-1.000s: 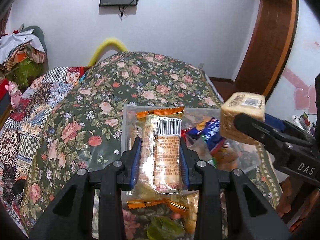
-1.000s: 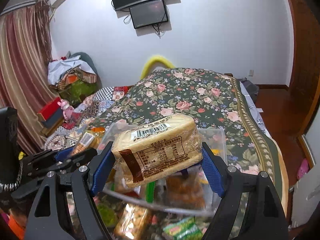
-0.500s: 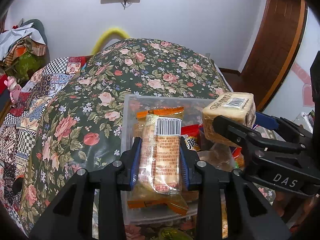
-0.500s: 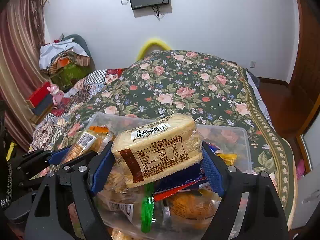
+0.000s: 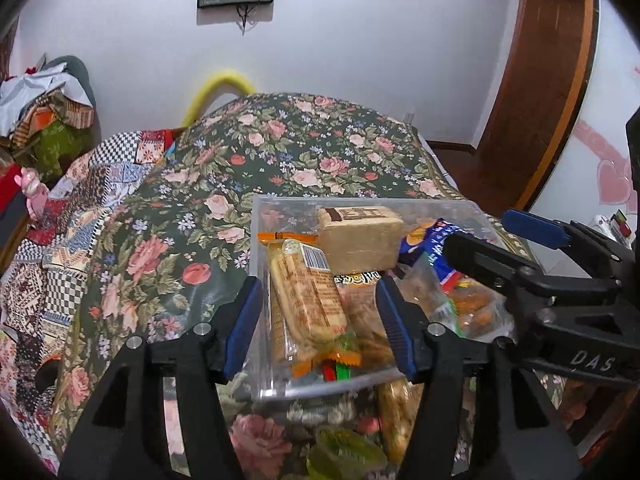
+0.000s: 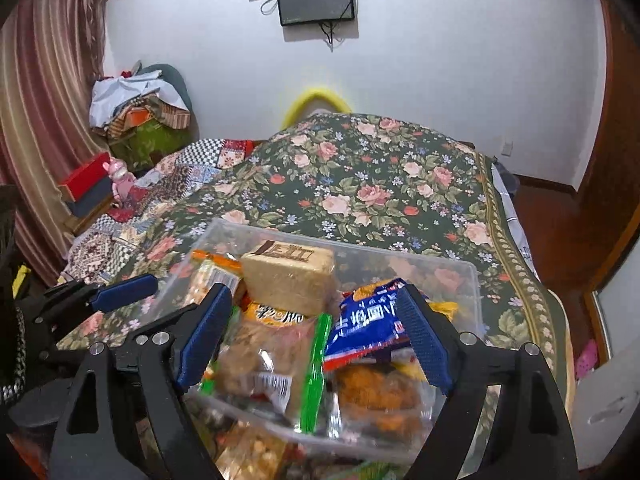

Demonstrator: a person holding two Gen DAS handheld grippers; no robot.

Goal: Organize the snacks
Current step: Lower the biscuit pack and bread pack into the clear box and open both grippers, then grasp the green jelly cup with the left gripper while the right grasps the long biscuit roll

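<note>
A clear plastic bin (image 5: 360, 200) (image 6: 452, 268) on the flowered bed holds several snack packs. A tan wrapped bread block (image 5: 360, 242) (image 6: 290, 280) lies on top of the pile. An orange biscuit pack with a barcode (image 5: 306, 300) (image 6: 210, 276) lies at the bin's left side. A blue snack bag (image 5: 426, 246) (image 6: 370, 324) lies at the right. My left gripper (image 5: 320, 324) is open and empty over the bin's near edge. My right gripper (image 6: 316, 338) is open and empty over the bin; it shows at the right in the left wrist view (image 5: 504, 240).
Loose snacks lie on the bedspread in front of the bin, among them a green pack (image 5: 344, 454) and a peanut pack (image 6: 248, 452). A patchwork quilt (image 5: 60, 240) covers the bed's left side. Clothes are piled at the back left (image 6: 136, 104). A wooden door stands at the right (image 5: 536, 80).
Both grippers opened. The biscuit pack dropped from the left gripper into the bin, and the bread block dropped from the right gripper onto the pile.
</note>
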